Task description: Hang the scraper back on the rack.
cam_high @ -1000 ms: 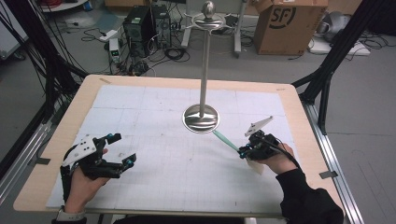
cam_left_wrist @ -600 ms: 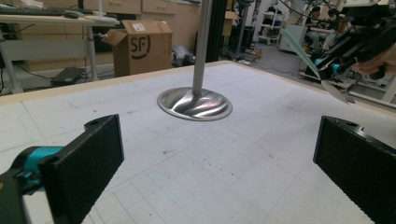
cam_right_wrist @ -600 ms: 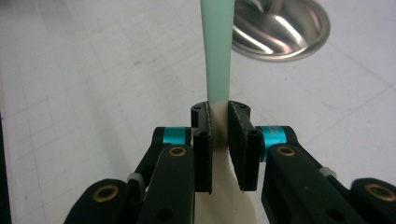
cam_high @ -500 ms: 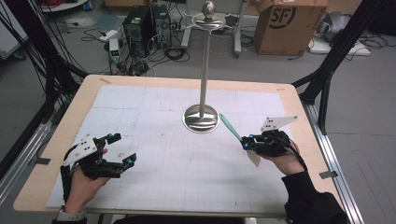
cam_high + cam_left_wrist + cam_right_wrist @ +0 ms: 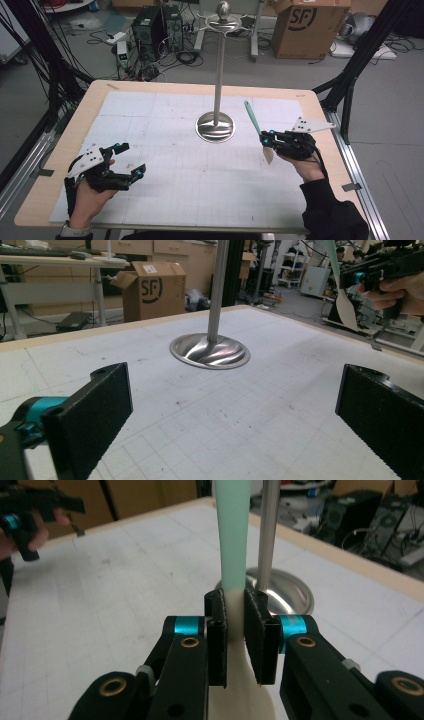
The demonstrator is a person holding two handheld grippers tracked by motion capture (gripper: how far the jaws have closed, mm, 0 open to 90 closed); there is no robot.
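since the last frame i've raised the spatula (image 5: 254, 120) upright; right gripper (image 5: 266, 140) clamps it, left gripper (image 5: 131, 174) wide; keep the handle clear of the stand (image 5: 215, 125).

The spatula (image 5: 235, 545) handle's green tip and the stand's (image 5: 267, 530) pole top run past the frame's upper edge.

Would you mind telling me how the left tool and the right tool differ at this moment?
The left tool stands wide open with nothing between its jaws; the right tool is shut on the spatula. The left tool hovers low over the table; the right tool is lifted beside the metal stand, spatula handle pointing up. Both are black with teal accents.
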